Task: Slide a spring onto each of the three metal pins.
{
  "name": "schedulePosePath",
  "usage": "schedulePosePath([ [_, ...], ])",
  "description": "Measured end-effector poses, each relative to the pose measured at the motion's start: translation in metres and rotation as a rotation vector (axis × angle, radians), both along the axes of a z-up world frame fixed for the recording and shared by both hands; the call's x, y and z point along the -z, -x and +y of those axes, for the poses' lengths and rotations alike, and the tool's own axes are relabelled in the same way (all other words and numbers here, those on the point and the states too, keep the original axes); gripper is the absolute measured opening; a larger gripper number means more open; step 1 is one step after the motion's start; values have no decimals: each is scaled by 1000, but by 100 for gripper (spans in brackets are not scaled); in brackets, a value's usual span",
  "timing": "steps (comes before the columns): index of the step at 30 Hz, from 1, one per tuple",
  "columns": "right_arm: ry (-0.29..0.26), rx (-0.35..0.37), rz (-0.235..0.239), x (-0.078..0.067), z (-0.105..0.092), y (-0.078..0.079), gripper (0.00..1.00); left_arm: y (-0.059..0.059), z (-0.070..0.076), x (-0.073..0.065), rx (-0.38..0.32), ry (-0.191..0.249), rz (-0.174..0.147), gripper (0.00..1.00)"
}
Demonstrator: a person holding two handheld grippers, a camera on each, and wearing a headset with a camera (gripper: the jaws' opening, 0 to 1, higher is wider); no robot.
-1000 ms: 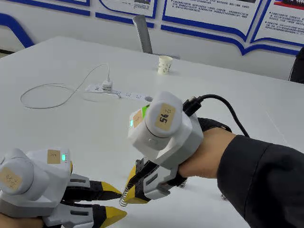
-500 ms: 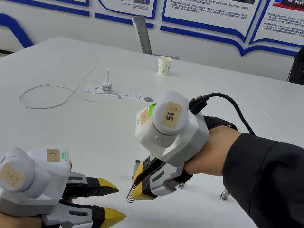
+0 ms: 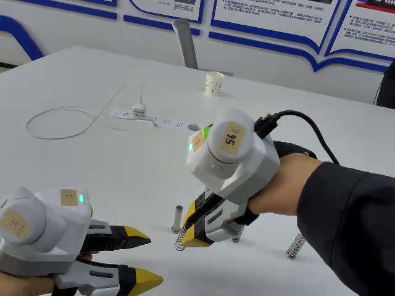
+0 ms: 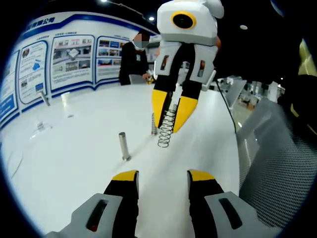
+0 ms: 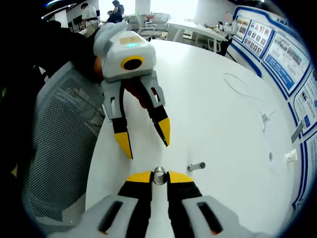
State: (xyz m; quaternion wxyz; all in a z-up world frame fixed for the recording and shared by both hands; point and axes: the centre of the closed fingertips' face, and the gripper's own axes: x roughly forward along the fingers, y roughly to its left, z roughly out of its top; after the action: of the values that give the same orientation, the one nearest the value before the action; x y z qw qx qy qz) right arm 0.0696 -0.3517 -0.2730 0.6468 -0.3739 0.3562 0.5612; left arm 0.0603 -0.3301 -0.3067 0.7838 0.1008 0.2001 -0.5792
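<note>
Your left tongs (image 3: pixel 154 258) sit nearest you, short of the bare pin (image 3: pixel 178 218), with jaws spread and holding nothing. Your right tongs (image 3: pixel 189 237) pinch a spring (image 3: pixel 181 238) just beside that pin, above the surface (image 3: pixel 92 166). A second spring (image 3: pixel 237 233) sits right of the pin, and a third spring (image 3: pixel 295 245) leans farther right. Beyond the pin lie a power strip (image 3: pixel 162 123) and a paper cup (image 3: pixel 214 83).

Bright, even light; fisheye-warped edges
</note>
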Motion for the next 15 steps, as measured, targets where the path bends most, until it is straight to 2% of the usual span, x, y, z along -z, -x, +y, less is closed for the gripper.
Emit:
schedulePosePath([
  [15,18,21,-21,-5,-7,-18,12,0,1,1,-5,-2,7,41],
])
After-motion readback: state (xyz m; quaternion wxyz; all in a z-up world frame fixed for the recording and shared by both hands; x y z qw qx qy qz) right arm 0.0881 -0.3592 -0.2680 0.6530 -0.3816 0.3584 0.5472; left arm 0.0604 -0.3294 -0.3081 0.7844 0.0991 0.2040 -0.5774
